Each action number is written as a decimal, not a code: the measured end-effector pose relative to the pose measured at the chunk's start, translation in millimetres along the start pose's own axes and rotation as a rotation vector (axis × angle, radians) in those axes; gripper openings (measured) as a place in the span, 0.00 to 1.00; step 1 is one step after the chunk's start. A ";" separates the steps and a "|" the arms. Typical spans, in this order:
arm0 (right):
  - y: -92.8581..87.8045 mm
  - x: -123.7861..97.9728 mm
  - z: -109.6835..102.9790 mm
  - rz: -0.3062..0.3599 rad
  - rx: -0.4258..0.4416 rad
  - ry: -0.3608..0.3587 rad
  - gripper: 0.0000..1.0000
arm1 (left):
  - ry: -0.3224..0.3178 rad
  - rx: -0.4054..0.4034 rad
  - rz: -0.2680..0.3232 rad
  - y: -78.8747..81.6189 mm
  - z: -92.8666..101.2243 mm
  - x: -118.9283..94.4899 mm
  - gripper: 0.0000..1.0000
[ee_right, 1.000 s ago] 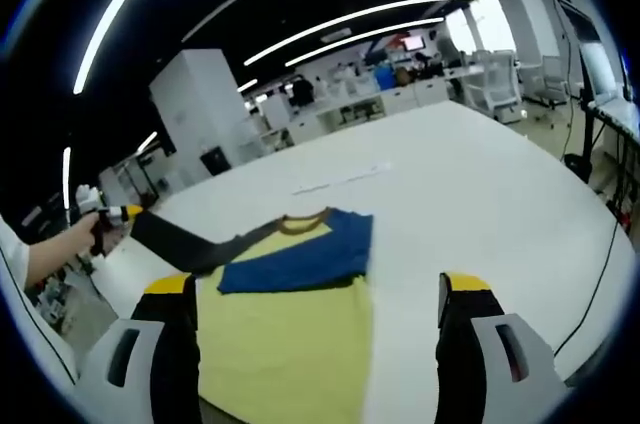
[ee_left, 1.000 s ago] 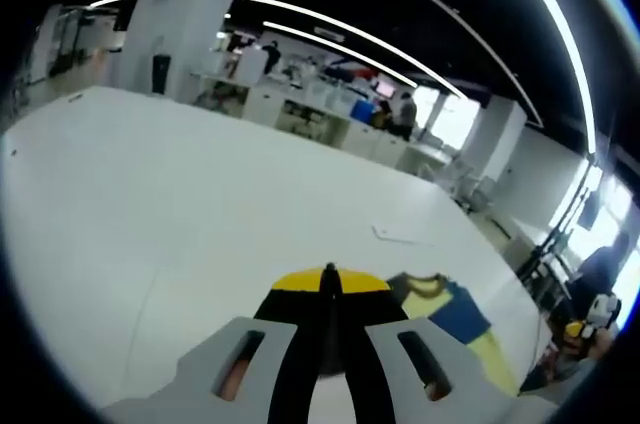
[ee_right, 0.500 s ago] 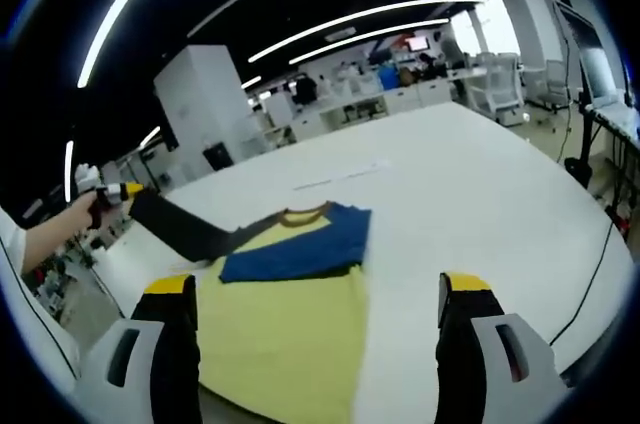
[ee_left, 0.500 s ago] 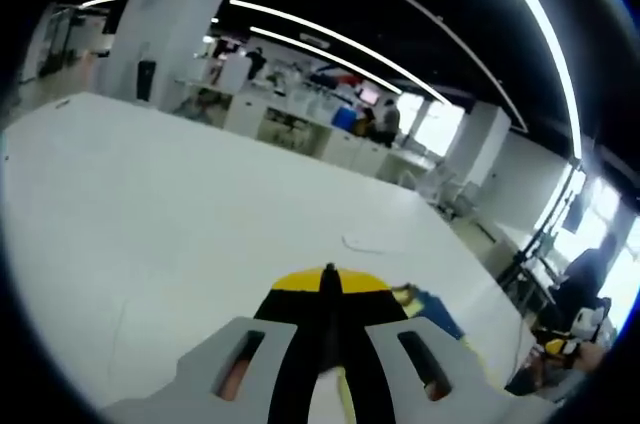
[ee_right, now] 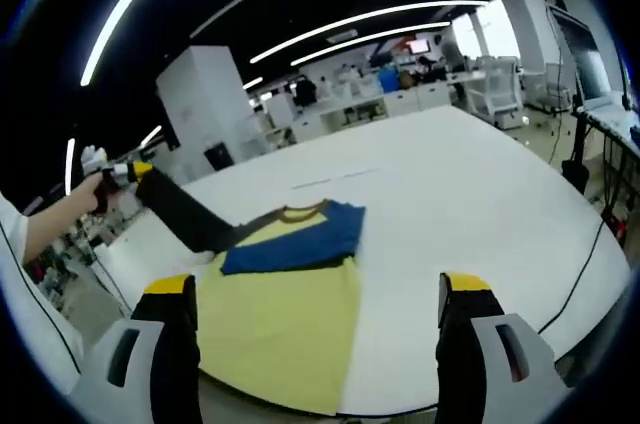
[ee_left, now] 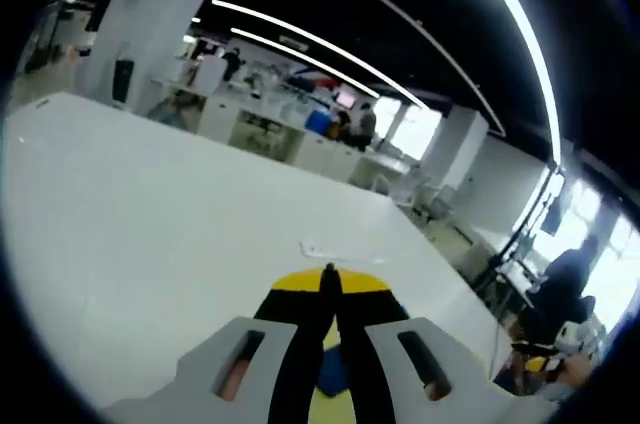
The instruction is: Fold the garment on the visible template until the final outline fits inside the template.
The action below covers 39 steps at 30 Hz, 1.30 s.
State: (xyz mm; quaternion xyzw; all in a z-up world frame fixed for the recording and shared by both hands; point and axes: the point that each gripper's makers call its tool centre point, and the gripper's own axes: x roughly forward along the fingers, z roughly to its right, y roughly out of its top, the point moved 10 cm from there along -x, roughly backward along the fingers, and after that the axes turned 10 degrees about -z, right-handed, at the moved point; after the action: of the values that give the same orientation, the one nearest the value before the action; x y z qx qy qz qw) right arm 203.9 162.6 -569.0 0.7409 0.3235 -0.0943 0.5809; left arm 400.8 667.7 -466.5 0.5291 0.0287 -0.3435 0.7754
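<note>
The yellow garment (ee_right: 285, 314) lies flat on the white bench (ee_right: 480, 214), a blue band folded across its upper part. The left hand-held gripper (ee_right: 122, 174) is clamped on its dark sleeve (ee_right: 185, 219), lifting it taut. The right hand-held gripper (ee_right: 312, 309) hovers, jaws wide apart, gripping nothing.
</note>
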 end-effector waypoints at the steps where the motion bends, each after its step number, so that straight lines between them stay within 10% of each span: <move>1: -0.4 -1.1 0.1 0.002 0.000 0.000 1.00 | -0.004 0.001 0.000 -0.2 1.8 1.2 0.00; 39: -3.3 -17.2 20.6 -0.001 -0.007 -0.003 1.00 | -0.246 0.054 -0.100 -29.3 123.3 69.6 0.00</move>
State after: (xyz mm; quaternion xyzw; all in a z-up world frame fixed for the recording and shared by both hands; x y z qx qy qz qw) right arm 193.5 137.6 -569.1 0.7387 0.3233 -0.0943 0.5839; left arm 398.0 523.1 -464.3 0.5016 -0.0494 -0.4445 0.7406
